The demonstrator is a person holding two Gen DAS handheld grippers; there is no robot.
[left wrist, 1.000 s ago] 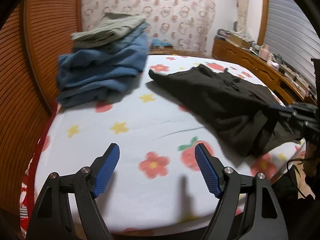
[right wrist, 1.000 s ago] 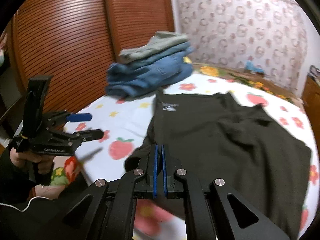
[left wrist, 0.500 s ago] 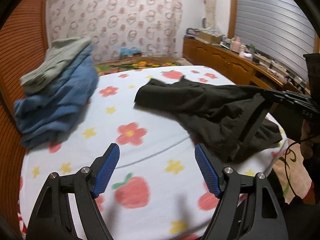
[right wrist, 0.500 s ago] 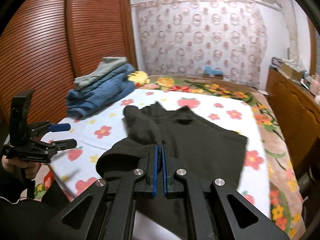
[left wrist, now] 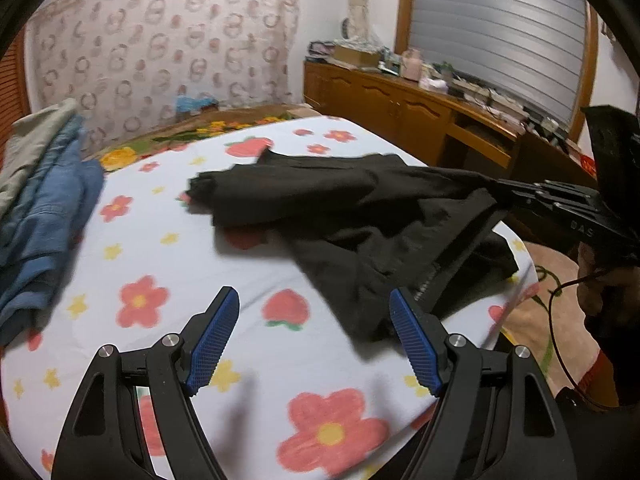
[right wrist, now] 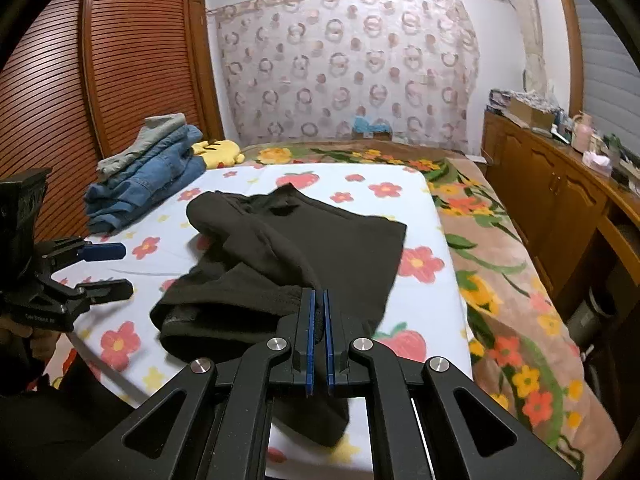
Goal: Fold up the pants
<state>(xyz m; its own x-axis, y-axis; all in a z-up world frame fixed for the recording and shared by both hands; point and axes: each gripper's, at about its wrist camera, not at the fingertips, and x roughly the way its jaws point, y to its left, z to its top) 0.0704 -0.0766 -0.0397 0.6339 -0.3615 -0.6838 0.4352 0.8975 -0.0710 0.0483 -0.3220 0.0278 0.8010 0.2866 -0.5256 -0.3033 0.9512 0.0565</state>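
On the bed (right wrist: pixel 436 300), right tongs (right wrist: pixel 317 320) pinch black pants (right wrist: pixel 320 240); left tongs (left wrist: pixel 314 340) gape empty.

A white bedsheet (right wrist: pixel 424 304) printed with red flowers, strawberries and yellow stars covers the bed. At its far left corner sits a stack of folded clothes (right wrist: pixel 148 170) — blue denim below, a grey-green piece on top — with a yellow plush toy (right wrist: pixel 218 151) just beside it. A brown floral blanket (right wrist: pixel 504 288) lies along the sheet's right side. Slatted wooden wardrobe doors (right wrist: pixel 100 80) stand to the left, a ring-patterned curtain (right wrist: pixel 348 64) hangs behind, and a cluttered wooden sideboard (left wrist: pixel 420 108) lines the right wall — under grey window blinds (left wrist: pixel 500 28).
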